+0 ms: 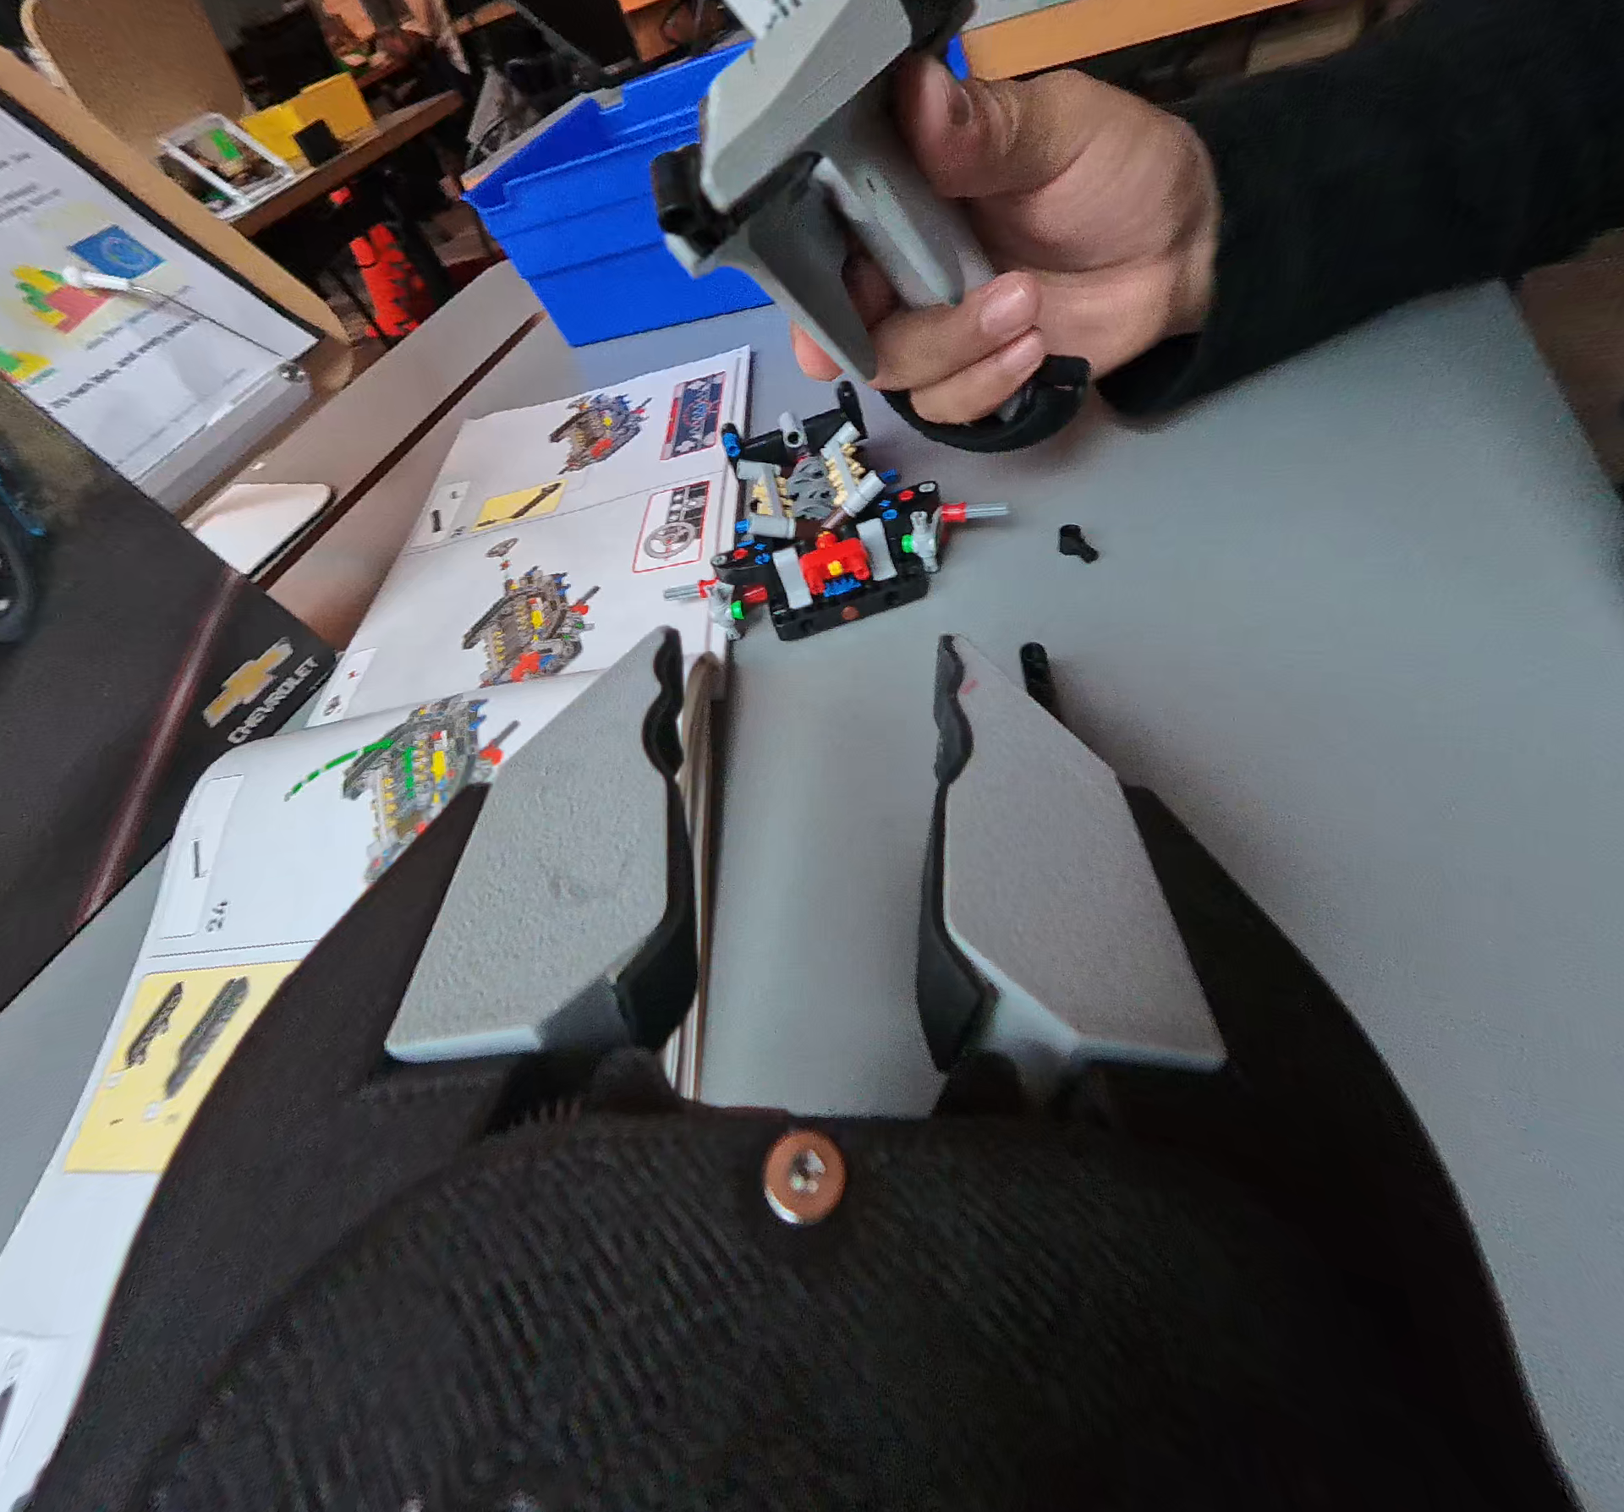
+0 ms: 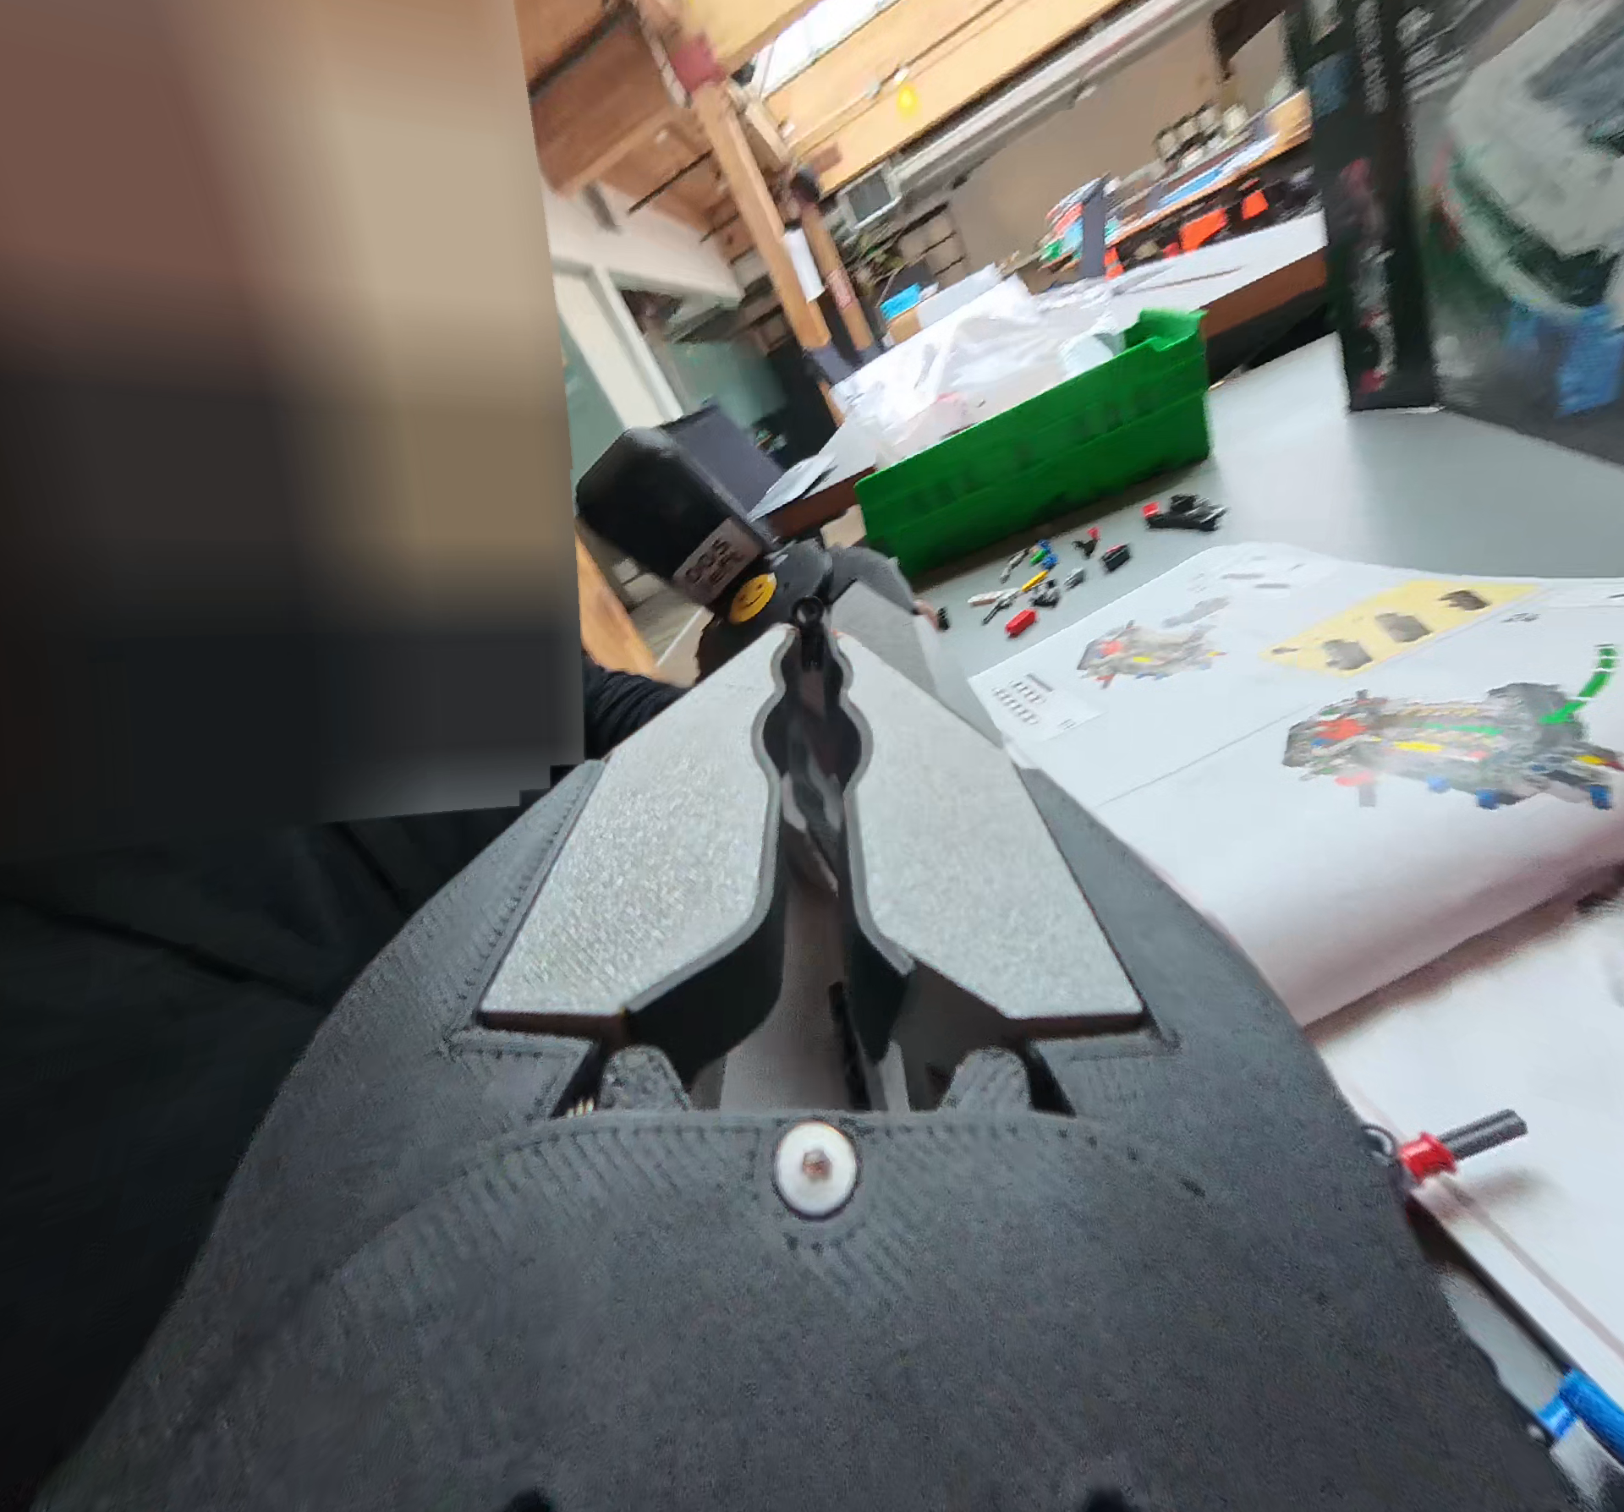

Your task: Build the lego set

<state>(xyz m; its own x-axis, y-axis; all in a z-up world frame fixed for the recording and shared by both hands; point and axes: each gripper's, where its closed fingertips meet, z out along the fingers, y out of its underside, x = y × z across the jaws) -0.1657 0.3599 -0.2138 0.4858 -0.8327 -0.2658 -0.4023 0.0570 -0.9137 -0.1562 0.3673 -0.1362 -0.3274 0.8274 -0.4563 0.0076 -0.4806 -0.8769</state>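
**Left tongs spread, right tongs pinching a black part**

The left tongs (image 1: 808,661) hang spread above the grey tabletop (image 1: 1318,767), with nothing between the fingers. Ahead of their tips, the partly built lego model (image 1: 826,530) rests on the tabletop, just beside the right edge of the open instruction booklet (image 1: 562,521). Two small black pins lie loose: one (image 1: 1076,543) to the right of the model, one (image 1: 1035,666) just beside the right fingertip. A blue bin (image 1: 606,213) stands beyond the booklet.

A hand (image 1: 1037,240) grips the right tongs' handle above and behind the model.

The right tongs (image 2: 807,635) are pressed together on a slim black lego part (image 2: 806,661), whose ringed end protrudes past the tips. To their right lies the booklet (image 2: 1318,767); beyond it, loose lego pieces (image 2: 1046,582) are scattered before a green bin (image 2: 1037,451). A dark box (image 2: 1494,196) stands far right.
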